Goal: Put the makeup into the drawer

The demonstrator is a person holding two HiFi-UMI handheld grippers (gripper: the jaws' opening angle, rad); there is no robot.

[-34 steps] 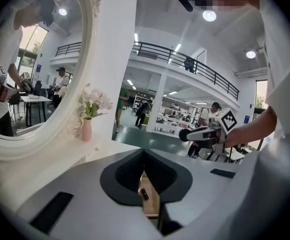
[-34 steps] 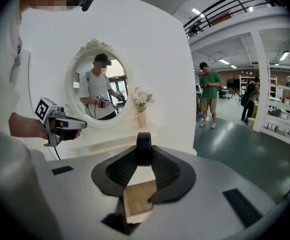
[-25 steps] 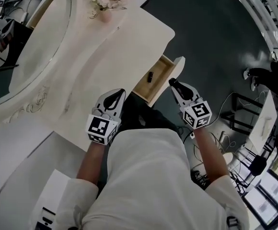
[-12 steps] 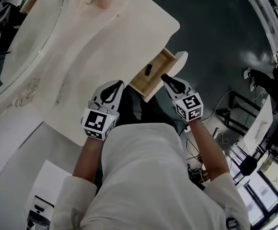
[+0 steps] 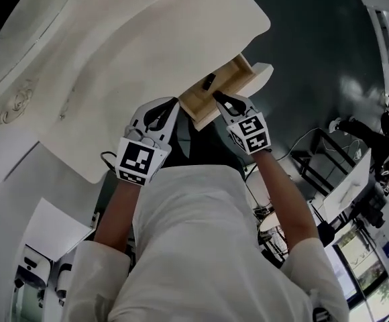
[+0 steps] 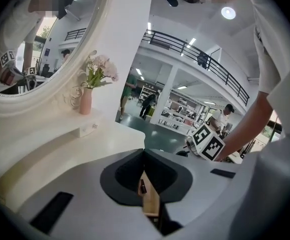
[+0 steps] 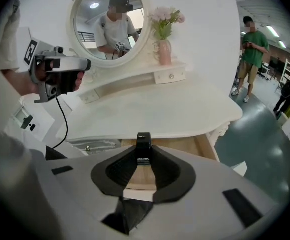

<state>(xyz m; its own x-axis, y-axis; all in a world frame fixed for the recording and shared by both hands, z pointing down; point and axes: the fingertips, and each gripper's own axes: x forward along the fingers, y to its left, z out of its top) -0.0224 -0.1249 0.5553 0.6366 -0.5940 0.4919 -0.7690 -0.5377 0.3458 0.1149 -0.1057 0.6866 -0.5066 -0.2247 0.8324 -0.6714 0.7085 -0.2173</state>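
A small black makeup tube [image 7: 143,143] stands between the jaws of my right gripper [image 7: 143,154], which is shut on it. In the head view the right gripper [image 5: 219,97] hangs at the front edge of the open wooden drawer [image 5: 229,79] of the white vanity. A second black makeup piece [image 5: 209,82] lies inside that drawer. My left gripper [image 5: 170,104] is just left of the drawer, at the vanity's edge, shut and empty. Between the left gripper's [image 6: 144,153] jaws I see the drawer [image 6: 150,200] and the black piece [image 6: 143,186] in it.
The white vanity top [image 5: 147,39] spreads to the left of and beyond the drawer. At its back stand an oval mirror [image 7: 107,21] and a pink vase of flowers [image 7: 164,50]. A black cable [image 7: 61,129] hangs at the left. A person in a green shirt [image 7: 251,49] stands far right.
Both grippers have sunk and moved toward the drawer. The right one, still shut on the black tube, has tipped downward and reached the drawer's front edge.
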